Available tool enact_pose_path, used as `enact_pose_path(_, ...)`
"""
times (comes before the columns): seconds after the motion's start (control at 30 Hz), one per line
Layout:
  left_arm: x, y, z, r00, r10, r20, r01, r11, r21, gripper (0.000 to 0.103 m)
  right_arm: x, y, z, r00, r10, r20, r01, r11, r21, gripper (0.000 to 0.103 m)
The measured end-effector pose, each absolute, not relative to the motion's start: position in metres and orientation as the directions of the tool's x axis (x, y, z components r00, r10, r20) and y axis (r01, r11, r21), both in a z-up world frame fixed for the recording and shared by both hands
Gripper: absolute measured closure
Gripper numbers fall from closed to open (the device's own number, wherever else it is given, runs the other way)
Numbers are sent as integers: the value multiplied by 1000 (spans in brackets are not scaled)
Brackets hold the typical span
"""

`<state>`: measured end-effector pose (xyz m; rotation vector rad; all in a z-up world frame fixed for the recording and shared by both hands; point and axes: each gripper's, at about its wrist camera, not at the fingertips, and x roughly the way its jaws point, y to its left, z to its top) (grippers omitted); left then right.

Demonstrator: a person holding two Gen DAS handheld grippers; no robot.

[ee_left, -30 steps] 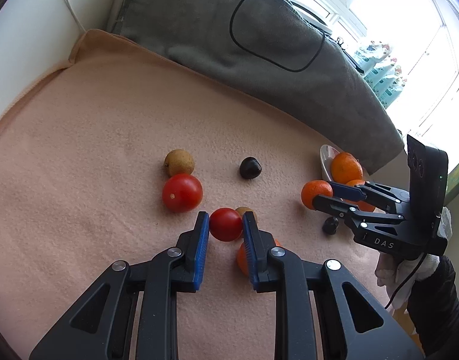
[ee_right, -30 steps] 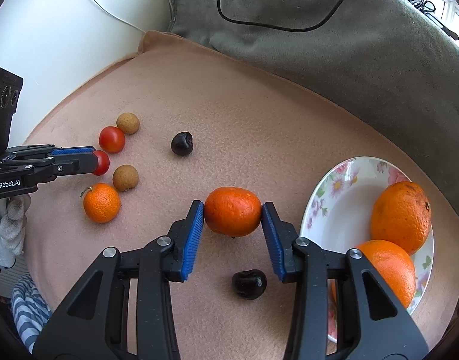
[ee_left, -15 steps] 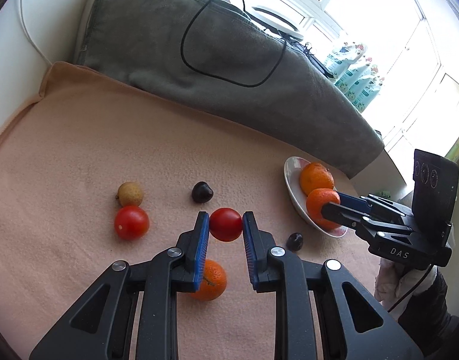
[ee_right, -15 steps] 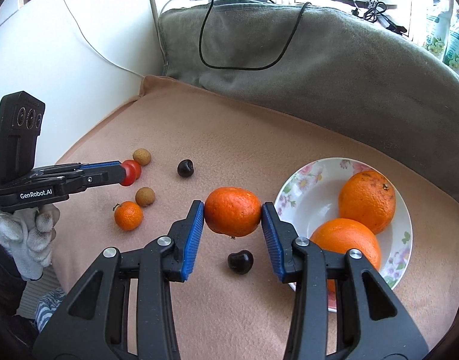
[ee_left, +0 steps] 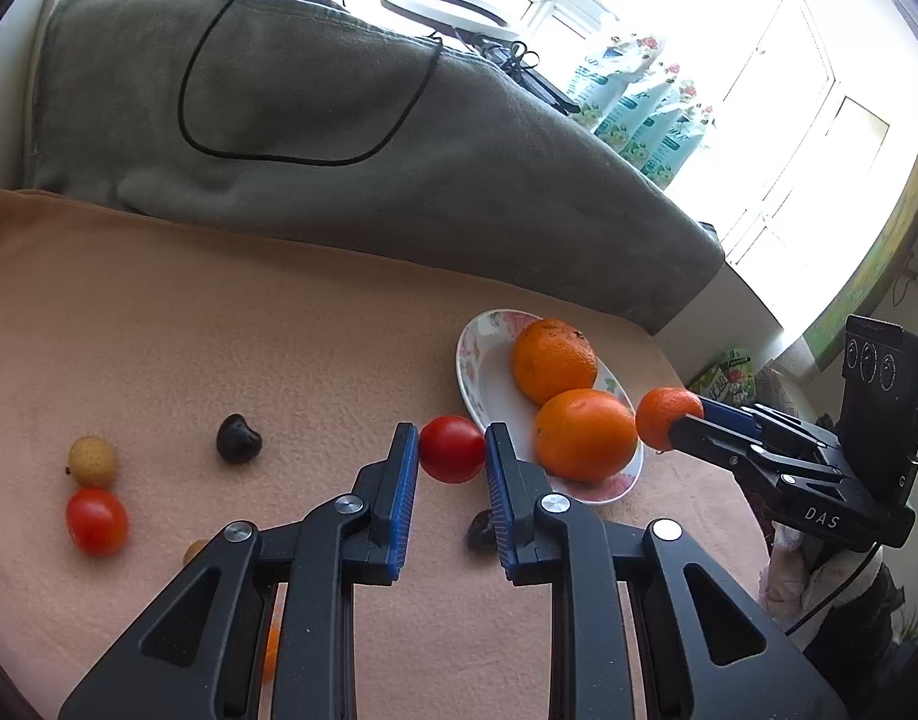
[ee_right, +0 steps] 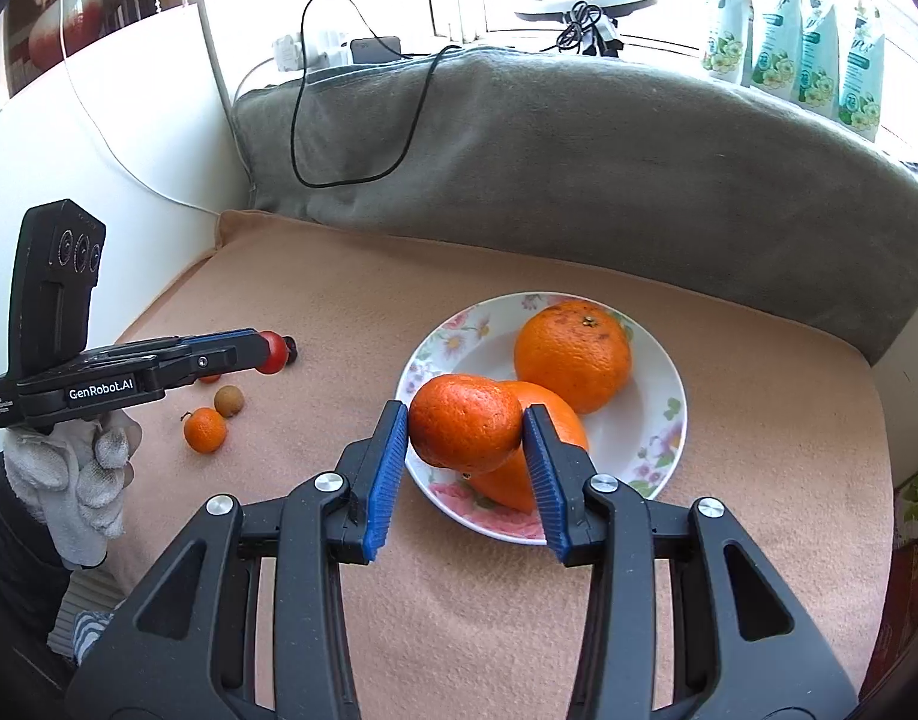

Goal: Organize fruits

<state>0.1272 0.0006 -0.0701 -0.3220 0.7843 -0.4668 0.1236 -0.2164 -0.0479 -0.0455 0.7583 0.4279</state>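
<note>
The left gripper pointed forward and downward, its blue-padded fingers pressed against the two sides of a small red tomato, which it held off the surface. In the right wrist view this gripper reached in from the left, carried by a hand in a white glove with a dark sleeve below it. The right gripper also tilted downward, its pads clamped on either side of a tangerine held in the air. From the left wrist view it came in from the right, level with the left gripper, with a gloved hand beneath its body.
</note>
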Motion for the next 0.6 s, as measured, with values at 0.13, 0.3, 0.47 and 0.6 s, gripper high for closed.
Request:
enact_pose_path(0.13, 135, -16, -72, 601, -519, -608, 302, 852, -429, 82, 127, -239, -53, 653, 333, -680, -343, 931, 126, 62)
enact_pose_path(0.3, 146, -37, -77, 575, -520, -632, 326, 854, -407, 82, 131, -258, -62, 656, 306, -690, -300, 944, 134, 62)
enact_pose_path(0.47, 152, -53, -79, 561, -518, -646, 342, 855, -389, 82, 139, -270, -74, 645, 296, -704, -278, 950, 144, 62)
enact_pose_path(0.6, 157, -63, -82, 553, -505, -662, 343, 863, -372, 82, 146, -276, -81, 637, 297, -711, -269, 950, 156, 62)
